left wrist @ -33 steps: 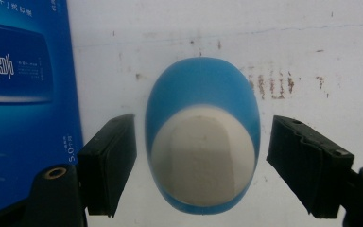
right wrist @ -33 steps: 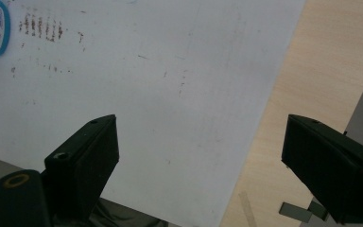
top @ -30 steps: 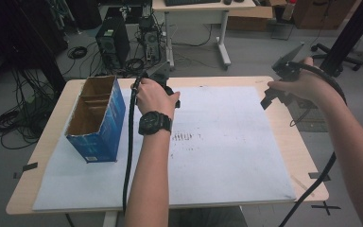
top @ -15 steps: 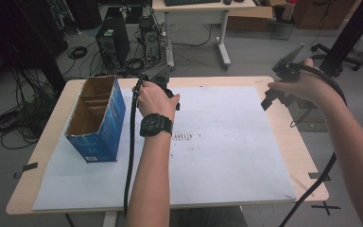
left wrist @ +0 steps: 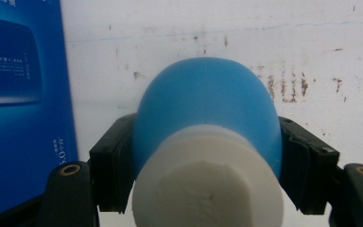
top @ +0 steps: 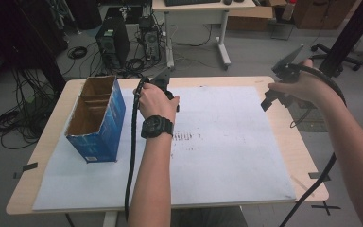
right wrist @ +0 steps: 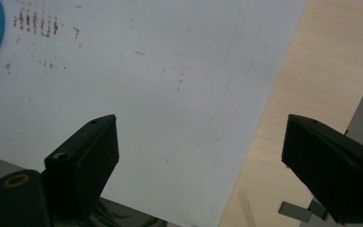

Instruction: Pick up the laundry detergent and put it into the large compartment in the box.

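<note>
Grasp step: the left gripper [left wrist: 203, 156], its jaws just closing, now clamps a rounded blue-and-white foam object [left wrist: 208, 142], apparently off the table, at three o'clock of the open blue cardboard box [top: 97, 118]. Right gripper [right wrist: 203, 156] gapes empty. Next call: carry it over the box.

A rounded blue object [left wrist: 208, 104] with a white flat end sits between my left jaws, over the white-covered worktop [left wrist: 227, 38].

A light wooden bench [top: 307, 156] carries a large white sheet [top: 231, 156] over most of its top. On the sheet's left part stands an open blue cardboard box [top: 97, 130]. Brownish stains [top: 184, 137] mark the sheet near its middle.
</note>
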`<state>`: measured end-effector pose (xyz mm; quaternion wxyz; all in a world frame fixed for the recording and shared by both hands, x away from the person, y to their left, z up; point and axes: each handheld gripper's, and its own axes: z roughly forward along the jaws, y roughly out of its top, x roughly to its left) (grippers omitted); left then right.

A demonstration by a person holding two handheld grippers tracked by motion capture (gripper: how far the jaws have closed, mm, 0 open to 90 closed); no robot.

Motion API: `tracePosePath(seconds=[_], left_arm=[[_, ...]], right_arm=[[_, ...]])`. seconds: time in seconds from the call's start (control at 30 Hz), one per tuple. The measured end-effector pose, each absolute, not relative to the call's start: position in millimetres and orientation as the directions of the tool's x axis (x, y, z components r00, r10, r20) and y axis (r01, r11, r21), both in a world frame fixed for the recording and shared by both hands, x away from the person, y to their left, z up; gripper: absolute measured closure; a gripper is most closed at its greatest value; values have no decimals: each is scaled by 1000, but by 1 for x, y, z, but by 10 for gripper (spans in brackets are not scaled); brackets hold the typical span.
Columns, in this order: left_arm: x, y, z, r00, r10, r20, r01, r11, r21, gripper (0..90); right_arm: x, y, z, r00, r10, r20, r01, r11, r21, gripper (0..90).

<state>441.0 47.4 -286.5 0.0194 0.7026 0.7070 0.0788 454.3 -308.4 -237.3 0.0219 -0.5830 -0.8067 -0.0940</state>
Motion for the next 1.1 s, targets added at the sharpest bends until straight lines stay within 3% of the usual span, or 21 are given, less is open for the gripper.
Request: tracePosePath(seconds=[1.1], left_arm=[[442,50,-288,-10,998,57,989,2,145,373]], right_arm=[[455,-309,-239,-316,937,147,946,301,120,118]])
